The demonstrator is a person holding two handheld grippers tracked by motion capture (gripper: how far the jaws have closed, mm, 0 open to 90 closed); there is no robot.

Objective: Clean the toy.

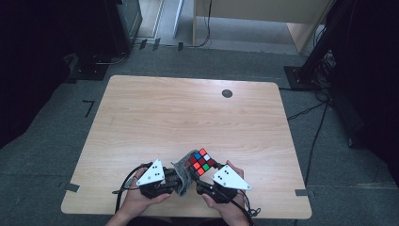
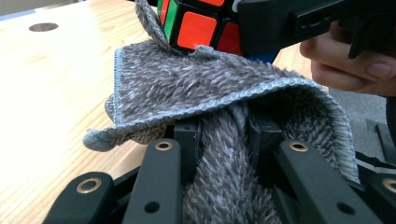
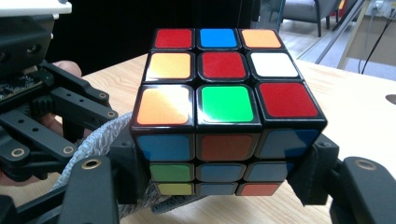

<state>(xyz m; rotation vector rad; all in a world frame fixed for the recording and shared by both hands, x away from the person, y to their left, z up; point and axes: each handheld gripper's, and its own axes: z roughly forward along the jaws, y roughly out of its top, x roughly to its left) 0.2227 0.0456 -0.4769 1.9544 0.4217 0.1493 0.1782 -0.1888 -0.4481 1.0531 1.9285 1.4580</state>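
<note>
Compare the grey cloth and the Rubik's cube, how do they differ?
The grey cloth is soft, fuzzy and bunched in folds; the Rubik's cube is rigid, glossy and square-edged. The cloth is one grey colour; the cube shows red, blue, orange, white and green stickers. The left gripper pinches the cloth; the right gripper clamps the cube's sides. Both are held over the table and touch.

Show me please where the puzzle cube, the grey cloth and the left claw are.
Puzzle cube (image 3: 227, 103), right gripper view: green sticker on its top face.
Grey cloth (image 2: 196, 88), left gripper view: its fuzzy upper fold.
Left claw (image 2: 224, 140), left gripper view: between its two fingertips, shut on the cloth.
</note>
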